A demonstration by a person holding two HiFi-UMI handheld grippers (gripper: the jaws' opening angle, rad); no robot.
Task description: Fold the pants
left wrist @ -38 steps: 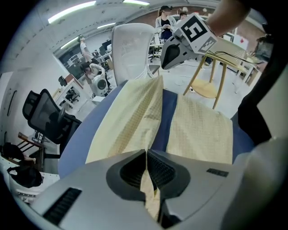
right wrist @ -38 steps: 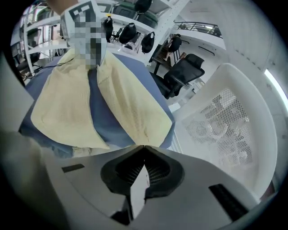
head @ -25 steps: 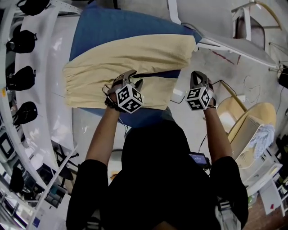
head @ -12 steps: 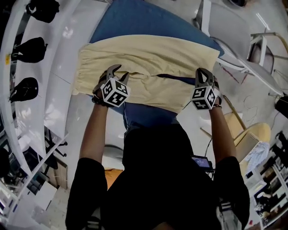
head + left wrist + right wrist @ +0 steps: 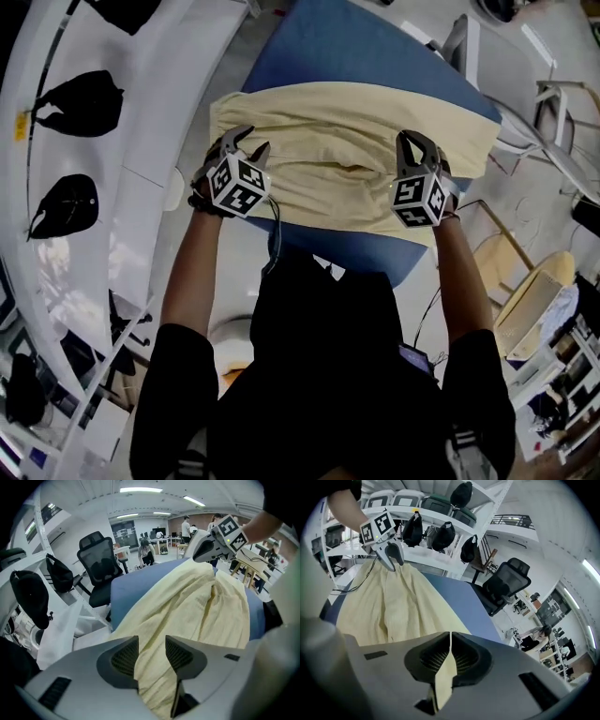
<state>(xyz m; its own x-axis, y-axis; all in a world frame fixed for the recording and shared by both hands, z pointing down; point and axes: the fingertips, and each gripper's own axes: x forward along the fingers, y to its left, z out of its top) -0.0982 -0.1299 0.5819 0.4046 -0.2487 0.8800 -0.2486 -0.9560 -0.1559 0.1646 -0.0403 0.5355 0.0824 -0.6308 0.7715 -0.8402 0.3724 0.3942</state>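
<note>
Pale yellow pants (image 5: 347, 131) lie spread across the blue table (image 5: 356, 47). My left gripper (image 5: 246, 142) is at their left end near the waist, and a thick bunch of the cloth (image 5: 197, 602) fills the gap between its jaws (image 5: 152, 641). My right gripper (image 5: 417, 145) is over the near edge further right, shut on a thin fold of the same cloth (image 5: 393, 602), which runs down between its pads (image 5: 450, 637). Each gripper shows in the other's view: the right gripper (image 5: 206, 550) and the left gripper (image 5: 391, 555).
A white shelf rack with black bags (image 5: 84, 103) runs along the left of the table. Black office chairs (image 5: 101, 557) (image 5: 508, 581) stand beyond the far edge. A pale wooden chair and boxes (image 5: 534, 300) sit on the floor at right.
Both grippers have swept sideways along the table with the cloth. The blue gap between the two legs has closed, and the pants now lie as one band.
</note>
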